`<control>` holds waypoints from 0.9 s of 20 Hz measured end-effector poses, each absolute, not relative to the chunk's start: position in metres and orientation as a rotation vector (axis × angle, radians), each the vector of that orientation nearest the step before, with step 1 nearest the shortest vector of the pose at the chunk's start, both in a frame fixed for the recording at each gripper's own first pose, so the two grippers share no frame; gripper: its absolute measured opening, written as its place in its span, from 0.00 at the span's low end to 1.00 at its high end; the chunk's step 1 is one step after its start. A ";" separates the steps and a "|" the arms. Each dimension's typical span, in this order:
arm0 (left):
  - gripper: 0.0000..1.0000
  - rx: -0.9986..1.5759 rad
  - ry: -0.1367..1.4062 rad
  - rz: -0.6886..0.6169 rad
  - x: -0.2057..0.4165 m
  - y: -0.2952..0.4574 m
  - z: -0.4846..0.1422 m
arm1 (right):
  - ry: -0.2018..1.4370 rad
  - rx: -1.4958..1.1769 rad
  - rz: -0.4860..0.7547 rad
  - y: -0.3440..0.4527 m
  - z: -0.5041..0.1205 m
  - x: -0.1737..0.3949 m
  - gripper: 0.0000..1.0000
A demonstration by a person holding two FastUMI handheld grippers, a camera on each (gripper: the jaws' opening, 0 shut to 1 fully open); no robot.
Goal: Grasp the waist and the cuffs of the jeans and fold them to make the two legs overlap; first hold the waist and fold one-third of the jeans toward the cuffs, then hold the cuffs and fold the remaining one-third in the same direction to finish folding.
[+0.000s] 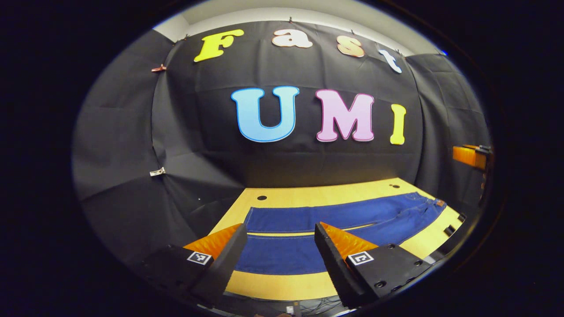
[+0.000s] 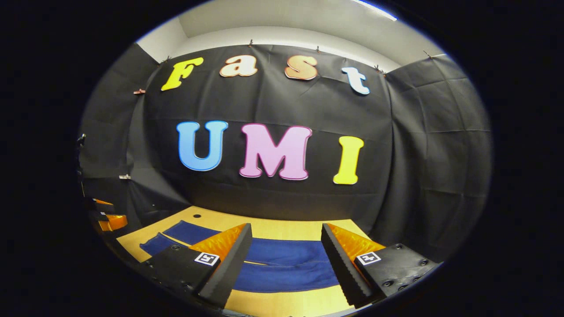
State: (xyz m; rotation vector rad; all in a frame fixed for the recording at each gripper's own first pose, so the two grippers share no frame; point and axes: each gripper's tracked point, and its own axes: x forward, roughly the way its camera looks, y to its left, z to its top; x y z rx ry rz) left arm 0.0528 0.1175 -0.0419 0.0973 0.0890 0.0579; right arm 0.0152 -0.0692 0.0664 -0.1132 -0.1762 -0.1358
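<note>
A pair of dark blue jeans [image 1: 335, 215] lies flat and spread out on the wooden table [image 1: 282, 286], legs side by side with a narrow gap between them. The cuffs [image 1: 253, 218] lie at the left, the waist [image 1: 434, 204] at the far right. My left gripper [image 1: 280, 231] hovers open above the cuff end, with nothing between its fingers. In the right gripper view the jeans [image 2: 286, 264] run across the table [image 2: 282, 304] below my right gripper [image 2: 286, 235], which is also open and holds nothing.
The black cloth wall closes the table's back and sides. A small dark hole [image 1: 261, 197] marks the tabletop near the back left. The other gripper shows at each view's edge [image 1: 471, 156] [image 2: 108, 218]. Bare wood lies in front of the jeans.
</note>
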 end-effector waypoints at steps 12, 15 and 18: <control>0.98 0.875 0.575 -0.162 0.106 0.246 -0.229 | -0.052 -0.165 -0.277 -0.133 0.036 0.021 0.96; 0.98 1.008 0.635 -0.222 0.120 0.261 -0.255 | -0.017 -0.185 -0.297 -0.142 0.027 0.023 0.96; 0.98 1.131 0.670 -0.270 0.138 0.272 -0.267 | 0.011 -0.191 -0.314 -0.152 0.021 0.027 0.96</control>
